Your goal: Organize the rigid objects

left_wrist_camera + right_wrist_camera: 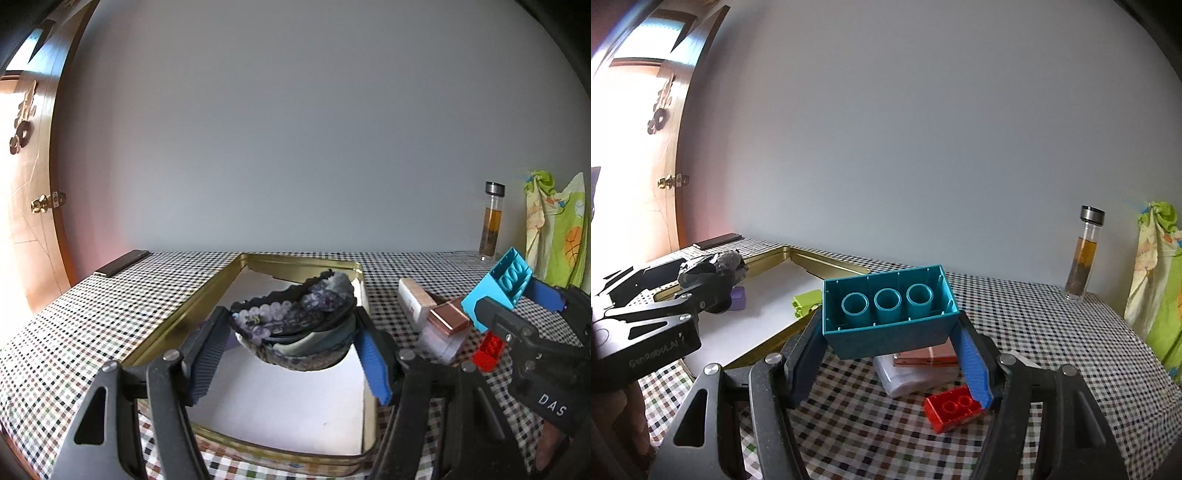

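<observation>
At the far left a wooden door (29, 184) with a brass handle is seen, and a dark flat bar (122, 263) lies at the back left corner of the checked tablecloth (92, 317). Next to the right, a shallow golden tin tray (177, 321) with a white bottom is placed on the cloth. Above this tray a dark, rough, stone-like piece with pale purple crystals (295, 321) is held by the left gripper (295, 354); its fingers are pinched on the two sides of the piece, which is lifted clear of the tray bottom. In the right wrist view, a small purple block (738, 298) and a yellow-green block (805, 302) are seen lying inside the tray.

To the right of the tray, a clear plastic packet with a copper-coloured flat box (925, 356) on top is placed on the cloth, and a red building brick (951, 408) lies just beside it. Above them a big turquoise building brick (890, 314) is held in the air by the right gripper (890, 354), with its hollow underside turned to the camera; the fingers are pressed on its two short ends. Further right, near the wall, a glass bottle (1084, 254) with amber liquid stands upright, and a green and yellow printed bag (1156, 288) is seen at the right edge.
</observation>
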A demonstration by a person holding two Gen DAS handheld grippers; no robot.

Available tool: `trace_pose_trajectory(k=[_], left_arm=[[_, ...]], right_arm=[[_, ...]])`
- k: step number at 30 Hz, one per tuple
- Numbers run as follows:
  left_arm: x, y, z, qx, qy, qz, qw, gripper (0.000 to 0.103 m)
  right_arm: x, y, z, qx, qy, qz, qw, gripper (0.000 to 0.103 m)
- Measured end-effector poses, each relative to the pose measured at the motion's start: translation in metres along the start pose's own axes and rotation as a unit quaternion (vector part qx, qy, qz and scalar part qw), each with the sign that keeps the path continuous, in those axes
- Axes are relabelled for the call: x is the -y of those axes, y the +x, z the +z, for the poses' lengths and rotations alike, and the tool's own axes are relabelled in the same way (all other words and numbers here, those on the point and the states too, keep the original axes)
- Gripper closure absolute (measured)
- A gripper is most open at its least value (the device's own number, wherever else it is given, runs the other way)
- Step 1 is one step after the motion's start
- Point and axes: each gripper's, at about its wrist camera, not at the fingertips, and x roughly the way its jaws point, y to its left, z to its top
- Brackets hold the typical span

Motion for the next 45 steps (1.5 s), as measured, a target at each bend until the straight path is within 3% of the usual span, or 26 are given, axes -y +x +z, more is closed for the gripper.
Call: trace_pose_trajectory(k=[20, 38, 45], left_arm=[[-0.036, 0.022, 0.0, -0.044, -0.009, 0.027, 0.9987, 0.036], [-0.047, 0.052, 0.018, -0.087, 0.043, 0.029, 0.9949, 0.036], [-0.052, 0.068, 0.026, -0.103, 0.058, 0.037, 0.9923, 0.036]], right_arm=[[-0.035, 0.036, 0.01, -0.025, -0.033, 0.046, 0.998, 0.035], [-0.065, 0.072, 0.03, -0.06, -0.051, 0.097, 0.992, 0.035], [-0.072, 0.091, 0.04, -0.096, -0.048, 0.111, 0.988, 0.035]])
